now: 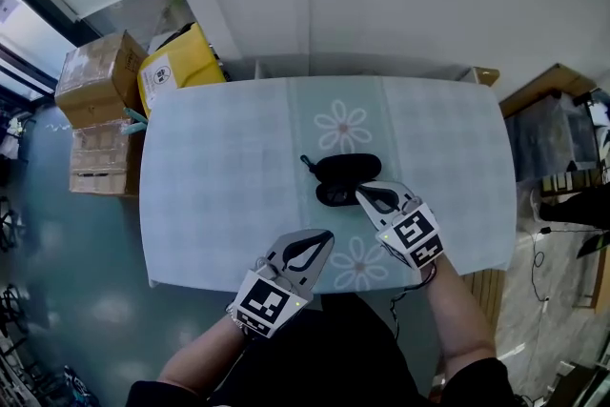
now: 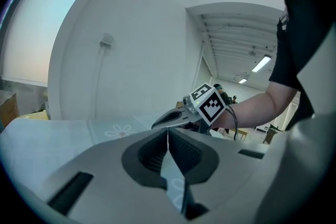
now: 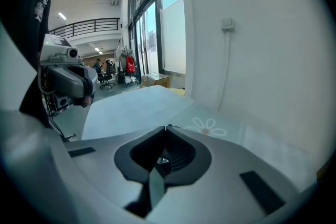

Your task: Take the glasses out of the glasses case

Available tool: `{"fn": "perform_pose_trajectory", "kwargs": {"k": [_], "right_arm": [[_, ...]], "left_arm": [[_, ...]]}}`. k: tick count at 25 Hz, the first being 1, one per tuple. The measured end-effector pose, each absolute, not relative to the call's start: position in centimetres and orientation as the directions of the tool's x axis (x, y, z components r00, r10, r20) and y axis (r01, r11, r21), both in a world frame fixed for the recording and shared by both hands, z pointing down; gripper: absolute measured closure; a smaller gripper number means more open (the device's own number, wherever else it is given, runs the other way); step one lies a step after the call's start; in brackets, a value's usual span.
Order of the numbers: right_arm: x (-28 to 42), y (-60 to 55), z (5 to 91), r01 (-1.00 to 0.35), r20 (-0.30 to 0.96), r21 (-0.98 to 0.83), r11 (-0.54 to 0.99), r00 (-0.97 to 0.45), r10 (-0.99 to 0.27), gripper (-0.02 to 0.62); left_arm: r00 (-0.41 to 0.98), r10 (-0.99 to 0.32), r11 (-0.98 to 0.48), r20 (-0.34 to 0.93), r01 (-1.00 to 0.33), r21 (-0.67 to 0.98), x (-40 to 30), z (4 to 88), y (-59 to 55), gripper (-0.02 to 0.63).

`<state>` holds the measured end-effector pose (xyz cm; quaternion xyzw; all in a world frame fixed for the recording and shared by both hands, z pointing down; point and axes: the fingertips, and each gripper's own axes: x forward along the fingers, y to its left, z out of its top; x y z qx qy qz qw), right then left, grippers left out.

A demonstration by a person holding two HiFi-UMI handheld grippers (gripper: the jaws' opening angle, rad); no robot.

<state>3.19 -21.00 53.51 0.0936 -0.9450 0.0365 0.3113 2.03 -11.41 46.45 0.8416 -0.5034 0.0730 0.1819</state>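
From the head view I cannot see into the black glasses case (image 1: 335, 169): its near right end sits under the tips of the right gripper (image 1: 362, 192). In the right gripper view my own jaws hide the case, and a shiny speck (image 3: 162, 160) between them is too small to name.

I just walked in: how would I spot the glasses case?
Look at the pale table with printed flowers. Near its middle, beside the far flower, lies the glasses case. It is the only black thing there, at the tip of the right claw.
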Motion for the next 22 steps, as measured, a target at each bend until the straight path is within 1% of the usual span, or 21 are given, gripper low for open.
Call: {"fn": "perform_pose_trajectory", "kwargs": {"k": [5,6,7,12,18,22], "right_arm": [[2.7,-21.3,56.0,-0.087,0.654,-0.027,0.996,-0.755,-0.049,0.569],[2.7,-21.2,56.5,-0.063,0.667,-0.03,0.998,-0.744,-0.027,0.562],[2.7,-21.3,56.9,-0.04,0.681,-0.031,0.999,-0.732,-0.009,0.532],[2.9,-21.6,59.2,0.062,0.74,-0.017,0.998,-0.671,0.055,0.531],[2.9,-21.7,61.6,0.201,0.815,-0.016,0.979,-0.565,0.129,0.515],[2.8,-21.7,63.1,0.276,0.85,-0.044,0.96,-0.495,0.181,0.514]], "left_arm": [[0.464,-0.825,-0.4,0.322,-0.883,0.246,2.4,47.1,-12.1,0.575],[0.461,-0.825,-0.396,0.326,-0.884,0.25,2.5,47.2,-12.1,0.575],[0.458,-0.826,-0.39,0.329,-0.885,0.253,2.7,47.3,-12.1,0.575],[0.435,-0.832,-0.359,0.346,-0.896,0.262,3.4,48.0,-12.0,0.575],[0.403,-0.844,-0.323,0.355,-0.909,0.264,3.3,48.4,-12.2,0.575],[0.382,-0.852,-0.299,0.359,-0.917,0.265,3.1,48.7,-12.5,0.575]]}}
